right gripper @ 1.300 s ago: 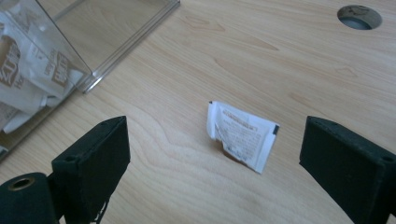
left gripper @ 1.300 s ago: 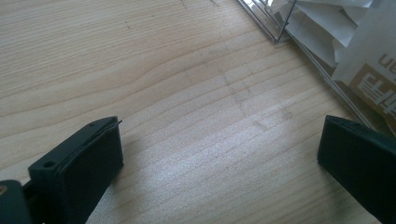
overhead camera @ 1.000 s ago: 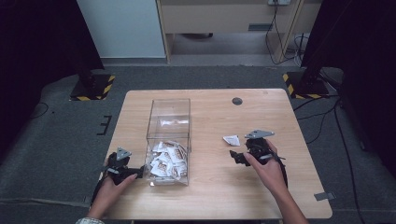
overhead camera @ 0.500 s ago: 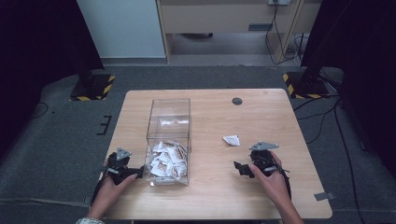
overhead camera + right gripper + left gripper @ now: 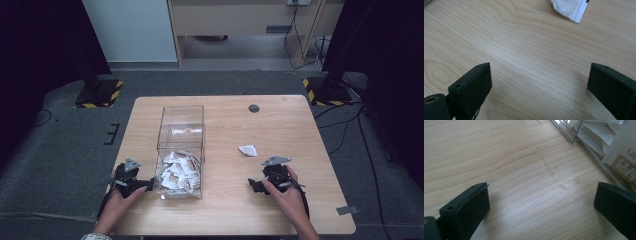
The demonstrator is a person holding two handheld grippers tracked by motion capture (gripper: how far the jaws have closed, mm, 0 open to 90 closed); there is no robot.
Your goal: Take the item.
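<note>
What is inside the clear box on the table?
The clear box holds a heap of small white packets with brown print at its near end; the far end looks almost bare. What lies beneath the heap is covered.

Your tabletop (image 5: 280, 125) is evenly and brightly lit from overhead in the high view, while the floor around it falls off to deep black at both sides of the tabletop. The clear box (image 5: 181, 131) throws faint glints off its walls. In the left gripper view a pale sheen lies on the wood between your black fingers (image 5: 466, 212), and a soft shadow spreads beside that finger. In the right gripper view, the fingers (image 5: 471, 87) look slightly soft; the paper packet (image 5: 570, 8) stays readable.
</note>
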